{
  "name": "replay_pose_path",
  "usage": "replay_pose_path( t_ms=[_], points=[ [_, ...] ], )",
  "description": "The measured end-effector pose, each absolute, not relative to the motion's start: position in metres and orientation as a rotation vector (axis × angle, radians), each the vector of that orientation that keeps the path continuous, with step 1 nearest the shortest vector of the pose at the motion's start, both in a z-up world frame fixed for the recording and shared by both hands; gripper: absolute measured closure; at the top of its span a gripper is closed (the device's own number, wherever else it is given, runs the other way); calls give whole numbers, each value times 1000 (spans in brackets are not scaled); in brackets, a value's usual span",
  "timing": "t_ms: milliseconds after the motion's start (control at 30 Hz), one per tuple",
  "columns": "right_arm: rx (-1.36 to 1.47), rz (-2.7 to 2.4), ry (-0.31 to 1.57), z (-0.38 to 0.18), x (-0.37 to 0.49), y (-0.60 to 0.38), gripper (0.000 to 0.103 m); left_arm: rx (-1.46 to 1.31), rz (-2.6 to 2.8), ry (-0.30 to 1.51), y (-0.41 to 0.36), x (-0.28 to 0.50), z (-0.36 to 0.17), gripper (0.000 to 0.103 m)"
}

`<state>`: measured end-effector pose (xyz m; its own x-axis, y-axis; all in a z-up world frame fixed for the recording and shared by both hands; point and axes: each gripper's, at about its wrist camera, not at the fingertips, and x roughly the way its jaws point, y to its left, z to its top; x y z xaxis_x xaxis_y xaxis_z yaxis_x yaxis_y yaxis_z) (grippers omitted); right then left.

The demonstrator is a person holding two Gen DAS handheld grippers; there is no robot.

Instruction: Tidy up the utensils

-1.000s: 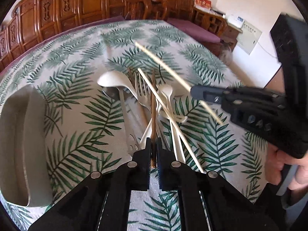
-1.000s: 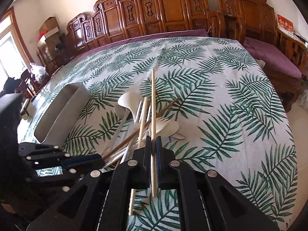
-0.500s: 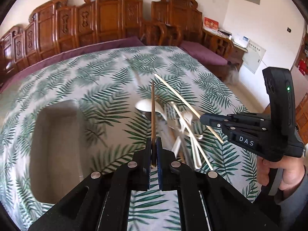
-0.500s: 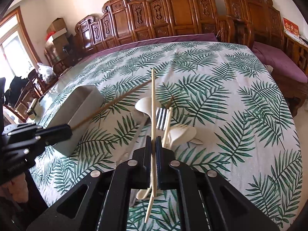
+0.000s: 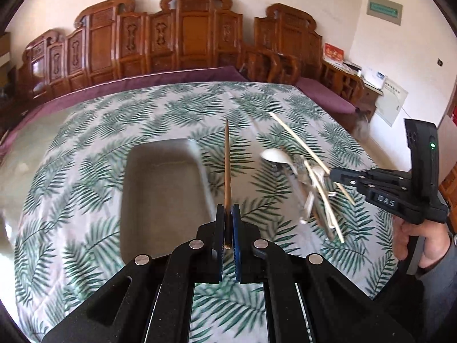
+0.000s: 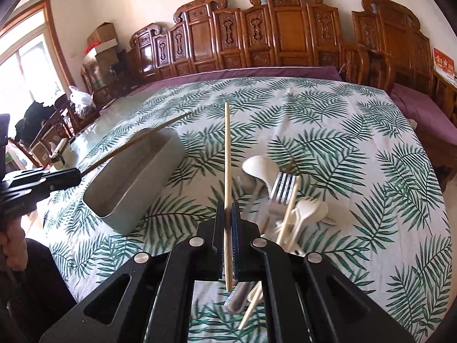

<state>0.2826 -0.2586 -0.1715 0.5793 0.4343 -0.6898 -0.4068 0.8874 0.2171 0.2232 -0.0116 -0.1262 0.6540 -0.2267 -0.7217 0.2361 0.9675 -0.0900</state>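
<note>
Left gripper (image 5: 227,214) fingers clamp a dark chopstick (image 5: 227,165); right gripper (image 6: 227,214) clamps a pale chopstick (image 6: 227,154). Grey tray (image 5: 162,194) empty (sorting barely begun). Utensil pile (image 6: 285,200) remains mid-surface.

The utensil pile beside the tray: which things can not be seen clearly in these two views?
- Utensil pile, left wrist view: motion blur; pieces cannot be counted.
- Same pile, right wrist view: near ends hidden behind the right gripper.
- Tray floor, right wrist view: hidden by its near wall.
</note>
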Motion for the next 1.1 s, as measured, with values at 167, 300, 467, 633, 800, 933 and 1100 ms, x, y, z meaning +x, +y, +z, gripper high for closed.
replay_pose_path(
  t_ms=[167, 300, 467, 633, 800, 933, 1100],
  points=[
    [2, 506, 820, -173, 276, -243, 97, 0, -222, 825, 11, 222, -131, 99],
    [-15, 517, 828, -175, 274, -236, 97, 9, -176, 852, 25, 225, -140, 99],
    [-26, 527, 839, -178, 271, -229, 97, 24, -128, 913, 36, 240, -157, 99],
    [-30, 534, 848, -180, 270, -224, 97, 10, -113, 939, 45, 247, -169, 99],
    [-27, 532, 864, -182, 271, -221, 97, -9, -117, 934, 47, 248, -175, 98],
    [-30, 533, 867, -180, 270, -214, 97, -31, -117, 938, 50, 252, -179, 98],
    [-12, 564, 865, -173, 268, -201, 97, -44, -117, 907, 55, 250, -171, 76]
  ],
)
